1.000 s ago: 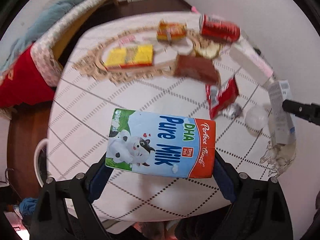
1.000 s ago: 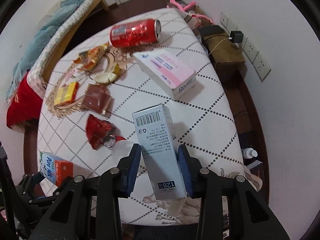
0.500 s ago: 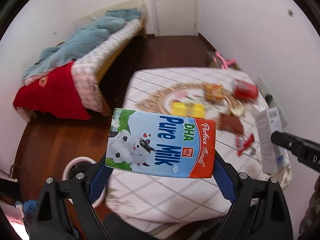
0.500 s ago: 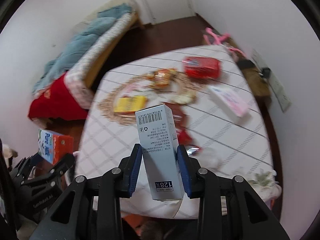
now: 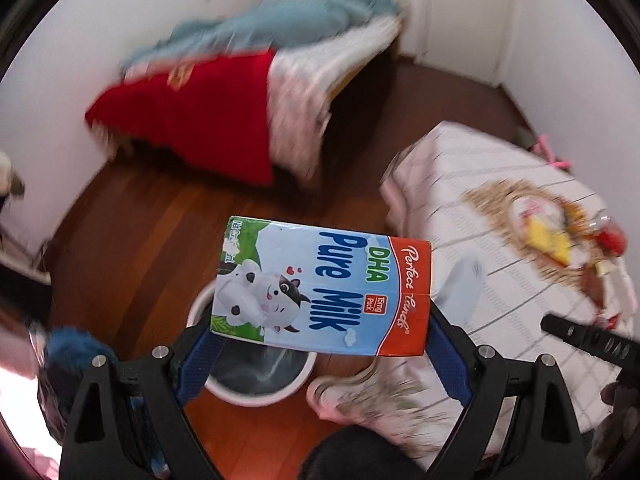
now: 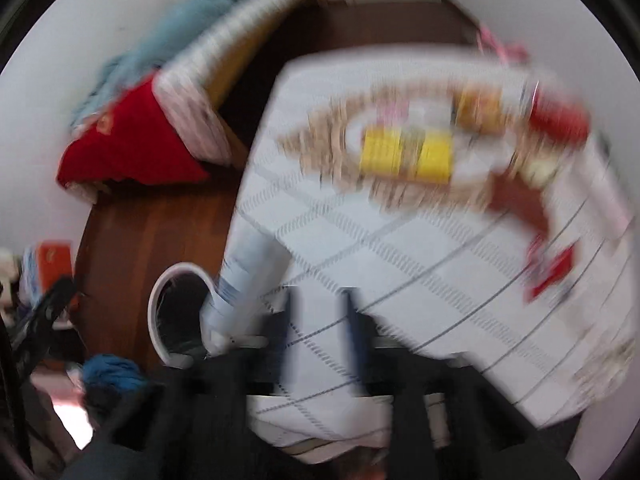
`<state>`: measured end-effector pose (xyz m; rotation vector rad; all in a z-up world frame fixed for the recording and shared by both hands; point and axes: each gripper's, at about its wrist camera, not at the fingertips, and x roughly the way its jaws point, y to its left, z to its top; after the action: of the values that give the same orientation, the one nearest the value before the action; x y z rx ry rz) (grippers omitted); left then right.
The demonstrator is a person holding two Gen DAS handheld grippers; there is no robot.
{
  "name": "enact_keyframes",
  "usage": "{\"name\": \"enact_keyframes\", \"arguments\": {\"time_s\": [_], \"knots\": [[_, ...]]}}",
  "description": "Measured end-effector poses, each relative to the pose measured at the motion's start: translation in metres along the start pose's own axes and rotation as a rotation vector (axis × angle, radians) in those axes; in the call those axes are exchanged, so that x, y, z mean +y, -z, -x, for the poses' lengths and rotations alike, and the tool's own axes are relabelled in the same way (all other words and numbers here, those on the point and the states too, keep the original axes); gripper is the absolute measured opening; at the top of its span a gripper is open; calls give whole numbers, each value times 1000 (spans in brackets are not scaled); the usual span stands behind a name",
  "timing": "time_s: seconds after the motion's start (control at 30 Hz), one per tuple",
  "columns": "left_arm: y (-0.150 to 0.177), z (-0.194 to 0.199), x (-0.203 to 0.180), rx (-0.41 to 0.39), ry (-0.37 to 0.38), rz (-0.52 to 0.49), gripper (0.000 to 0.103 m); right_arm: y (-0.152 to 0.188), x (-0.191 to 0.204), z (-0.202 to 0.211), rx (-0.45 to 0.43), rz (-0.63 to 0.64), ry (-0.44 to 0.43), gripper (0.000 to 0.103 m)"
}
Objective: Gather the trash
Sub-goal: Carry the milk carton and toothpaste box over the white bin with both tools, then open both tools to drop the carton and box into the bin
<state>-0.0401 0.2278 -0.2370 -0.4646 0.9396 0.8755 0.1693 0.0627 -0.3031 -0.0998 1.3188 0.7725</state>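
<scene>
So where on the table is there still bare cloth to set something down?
The near half of the table is bare cloth, from the near edge up to the mat. The far side is crowded: yellow pack, red can and wrappers toward the right edge.

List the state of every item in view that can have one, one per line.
milk carton: clamped lengthwise in left gripper, over the bin
white box: free of right gripper, tilted at the bin rim
right gripper: jaws opening, nothing between
trash bin: open, on floor
</scene>
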Motion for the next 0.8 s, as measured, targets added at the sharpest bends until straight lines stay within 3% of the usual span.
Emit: {"name": "enact_keyframes", "arguments": {"time_s": [0.03, 0.2, 0.3, 0.33, 0.37, 0.4, 0.57, 0.67, 0.8], "knots": [[4, -10, 7, 17, -5, 16, 91, 1, 3, -14, 15, -35, -18, 69], [20, -51, 40, 82, -34, 100, 91, -10, 45, -68, 41, -108, -84, 69], [25, -70, 68, 119, -54, 173, 91, -23, 82, -105, 80, -49, 11, 67], [28, -76, 80, 139, -51, 207, 91, -25, 93, -115, 88, -36, 17, 38], [31, -79, 90, 151, -46, 231, 91, -25, 105, -122, 103, -16, 1, 16], [32, -79, 98, 152, -61, 234, 91, -24, 117, -124, 100, 14, 27, 7], [35, -88, 115, 162, -94, 239, 91, -16, 143, -113, 56, 113, 70, 12], [31, -102, 122, 192, -99, 233, 91, -9, 153, -119, 71, 152, 90, 28], [29, -101, 121, 193, -99, 188, 92, 0, 144, -117, 78, 152, 81, 30]]}}
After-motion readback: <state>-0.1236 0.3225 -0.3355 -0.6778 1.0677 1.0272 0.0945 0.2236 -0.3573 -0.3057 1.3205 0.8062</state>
